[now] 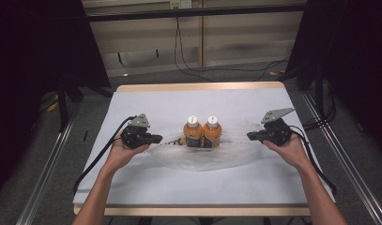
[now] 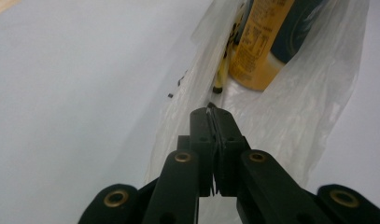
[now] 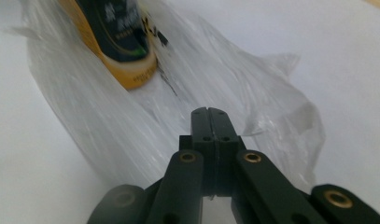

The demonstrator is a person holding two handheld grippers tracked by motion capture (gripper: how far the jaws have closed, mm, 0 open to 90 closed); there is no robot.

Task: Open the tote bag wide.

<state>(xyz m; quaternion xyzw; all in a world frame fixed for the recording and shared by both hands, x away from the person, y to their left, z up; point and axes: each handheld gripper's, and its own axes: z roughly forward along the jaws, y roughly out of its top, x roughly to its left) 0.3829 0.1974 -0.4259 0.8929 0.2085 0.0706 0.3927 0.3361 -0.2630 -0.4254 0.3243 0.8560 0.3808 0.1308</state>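
Claws (image 1: 156, 138) (image 1: 251, 136) pinch clear crinkled bag (image 1: 198, 157) — two orange bottles (image 1: 202, 131) inside.

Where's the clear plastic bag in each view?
High view: clear plastic bag at table centre, spread between the two grippers, under and around the orange bottles.
Left gripper view: upper right, beyond the shut jaws.
Right gripper view: centre, around the jaws.
Shared landmark: the orange bottles.

Two upright orange bottles (image 1: 202, 131) stand side by side within a crumpled clear plastic bag (image 1: 226, 157).
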